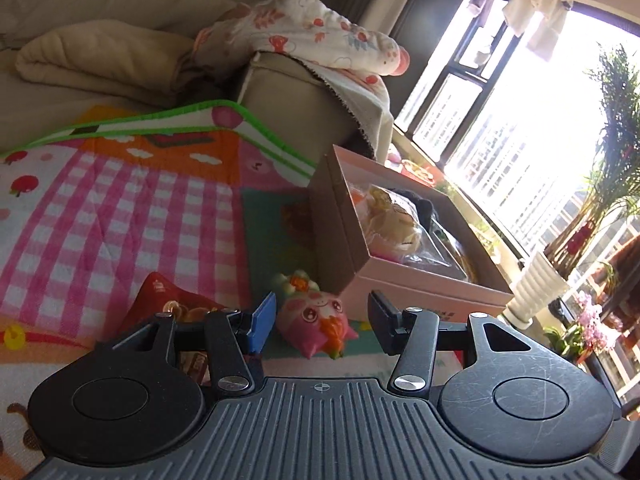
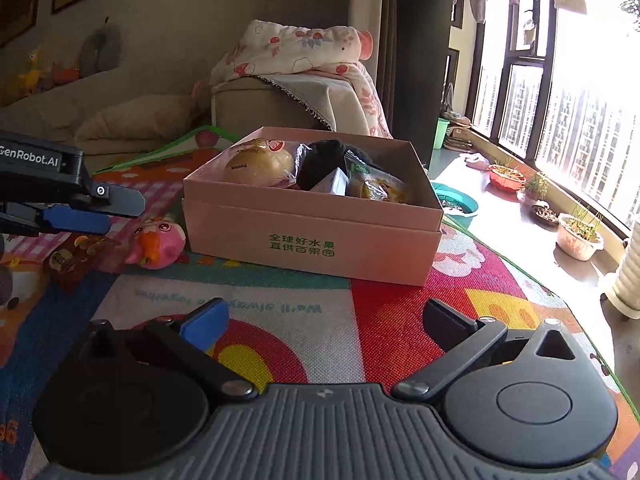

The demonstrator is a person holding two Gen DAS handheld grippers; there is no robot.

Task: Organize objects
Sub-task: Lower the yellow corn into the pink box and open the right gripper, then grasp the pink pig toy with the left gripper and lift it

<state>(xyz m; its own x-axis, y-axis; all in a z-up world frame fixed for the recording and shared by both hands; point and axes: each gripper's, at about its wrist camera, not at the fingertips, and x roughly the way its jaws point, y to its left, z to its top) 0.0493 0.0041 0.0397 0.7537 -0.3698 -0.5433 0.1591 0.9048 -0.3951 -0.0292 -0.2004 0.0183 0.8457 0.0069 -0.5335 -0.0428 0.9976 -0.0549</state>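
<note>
Here the pink box [image 2: 316, 236] with green lettering on its front sits open on the colourful play mat [image 2: 304, 312], in front of a beige sofa arm draped with a floral blanket [image 2: 296, 52]. Inside the box lie a wrapped round bun [image 2: 260, 164] at the left, a dark item in the middle and another wrapped snack [image 2: 376, 188] at the right. Just left of the box, on the mat, rests a pink squishy toy [image 2: 160, 242] with an orange snout, and left of that a red-brown snack packet [image 2: 74, 256]. The left hand-held gripper [image 1: 320, 322] hovers above the toy, its fingers somewhat apart with nothing between them; in its own view the toy shows through the gap. The right hand-held gripper [image 2: 326, 320] stands spread wide and empty over the mat, facing the front of the box. Potted plants [image 2: 580, 232] line the sunlit window ledge at the right.
</note>
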